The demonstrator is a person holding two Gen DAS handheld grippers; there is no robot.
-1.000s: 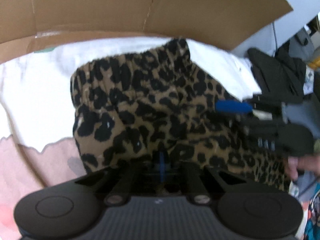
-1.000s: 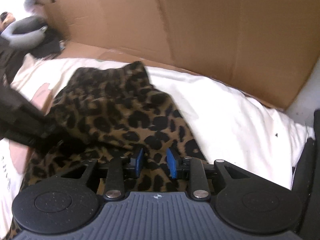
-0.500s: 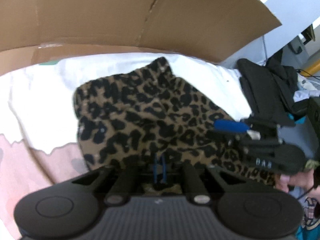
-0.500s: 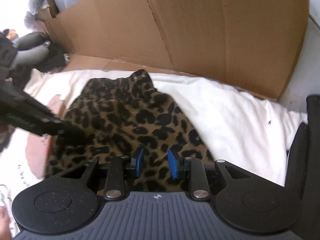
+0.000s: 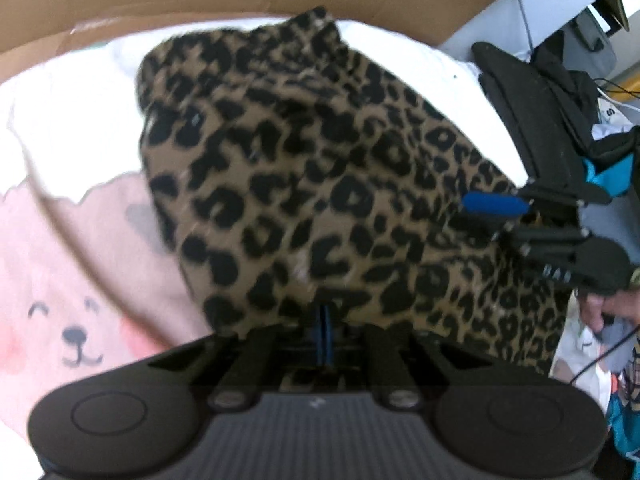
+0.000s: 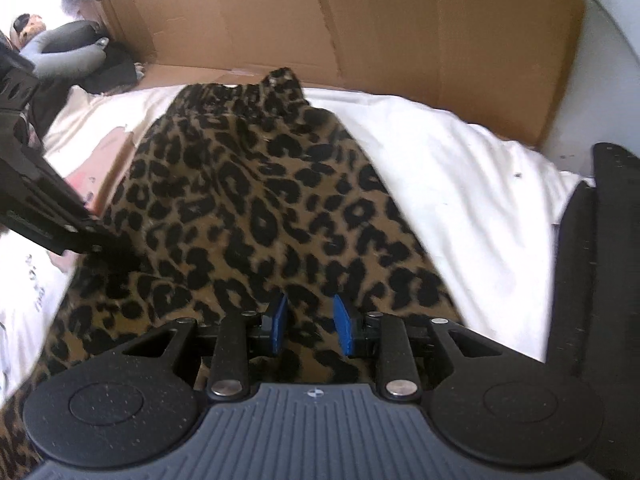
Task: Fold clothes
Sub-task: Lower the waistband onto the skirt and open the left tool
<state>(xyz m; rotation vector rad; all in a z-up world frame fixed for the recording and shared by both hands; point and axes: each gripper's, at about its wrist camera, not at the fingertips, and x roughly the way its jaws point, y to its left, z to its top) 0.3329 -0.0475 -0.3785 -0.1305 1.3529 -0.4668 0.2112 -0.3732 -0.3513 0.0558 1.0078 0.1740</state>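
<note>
Writing is unreadable while the left gripper (image 5: 324, 330) pinches the tan black-spotted leopard-print garment (image 5: 320, 184) and the right gripper (image 6: 310, 326) gapes around its fabric.

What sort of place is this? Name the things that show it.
Probably a bedroom or spare room at home: a leopard-print garment lies on white bedding with a bear print, beside flattened cardboard.

left tongs (image 5: 323, 330) — blue pads pressed together, low and centre | right tongs (image 6: 311, 324) — pads parted, a gap between them | hand (image 5: 608, 308) grips the right tool's handle
</note>
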